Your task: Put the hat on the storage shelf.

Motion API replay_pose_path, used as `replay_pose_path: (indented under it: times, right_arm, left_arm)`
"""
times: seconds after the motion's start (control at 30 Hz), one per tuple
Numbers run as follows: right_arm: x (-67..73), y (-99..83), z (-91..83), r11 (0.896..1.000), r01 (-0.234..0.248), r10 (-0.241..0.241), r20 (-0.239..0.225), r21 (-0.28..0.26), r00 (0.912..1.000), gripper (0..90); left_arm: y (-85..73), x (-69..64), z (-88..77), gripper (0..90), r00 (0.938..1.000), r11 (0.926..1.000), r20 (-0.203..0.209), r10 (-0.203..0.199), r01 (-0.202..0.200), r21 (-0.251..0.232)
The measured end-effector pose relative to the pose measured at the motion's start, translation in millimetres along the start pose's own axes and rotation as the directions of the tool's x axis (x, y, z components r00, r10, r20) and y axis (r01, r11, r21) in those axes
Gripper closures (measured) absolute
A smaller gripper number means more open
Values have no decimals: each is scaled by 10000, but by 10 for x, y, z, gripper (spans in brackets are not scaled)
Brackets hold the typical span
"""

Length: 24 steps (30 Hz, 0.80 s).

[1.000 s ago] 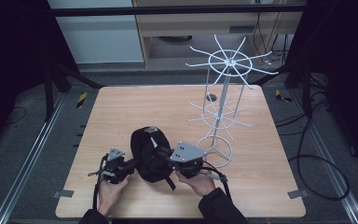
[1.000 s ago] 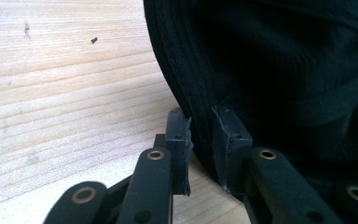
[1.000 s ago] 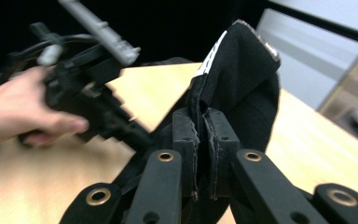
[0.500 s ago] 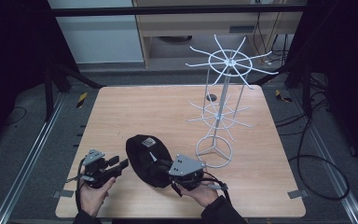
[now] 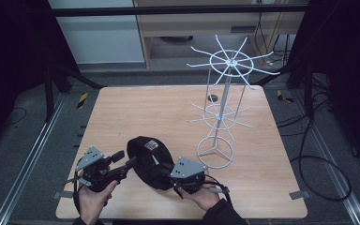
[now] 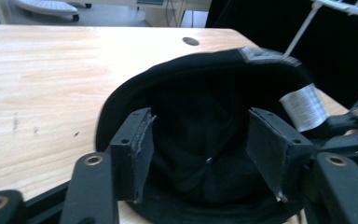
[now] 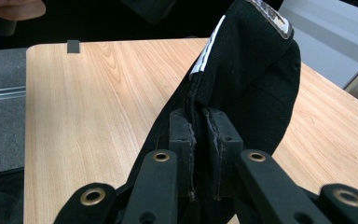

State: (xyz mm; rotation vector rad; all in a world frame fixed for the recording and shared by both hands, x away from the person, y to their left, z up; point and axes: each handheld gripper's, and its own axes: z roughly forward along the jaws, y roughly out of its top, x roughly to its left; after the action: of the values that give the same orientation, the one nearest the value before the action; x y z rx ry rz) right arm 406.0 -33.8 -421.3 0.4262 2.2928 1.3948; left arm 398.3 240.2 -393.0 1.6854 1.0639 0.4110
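A black cap (image 5: 149, 159) lies near the wooden table's (image 5: 145, 112) front edge, with its opening turned to the left. My right gripper (image 5: 168, 169) is shut on the cap's right-hand rim; in the right gripper view the jaws (image 7: 199, 128) pinch the fabric edge of the cap (image 7: 256, 74). My left gripper (image 5: 127, 162) stands open just left of the cap. In the left gripper view its pads (image 6: 135, 154) frame the cap's dark inside (image 6: 200, 107), with a white label at the right. Whether the pads touch the fabric is unclear.
A white wire rack (image 5: 221, 112) with two tiers of spokes stands on a ring base right of the cap. Part of the wire rack (image 6: 303, 23) also rises behind the cap. A small round hole (image 5: 211, 98) sits in the table's far part.
The left gripper drew away to the left, then came back to the cap's open side. The right gripper and the cap shifted slightly toward the front edge.
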Motion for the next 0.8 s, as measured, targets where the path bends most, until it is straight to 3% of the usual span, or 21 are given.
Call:
replay_pose_path:
  times: [0.4, 0.8]
  right_arm:
    - [14, 0, 19, 9999, -122, 122, -7, 45, 9999, 815]
    - [67, -10, 43, 10000, -19, 17, -391, -43, 9992, 812]
  left_arm:
    - [189, -345, 123, 356, 9962, 9970, 417, 771, -773, 48]
    - [211, -468, 353, 331, 9974, 9951, 84, 716, -720, 678]
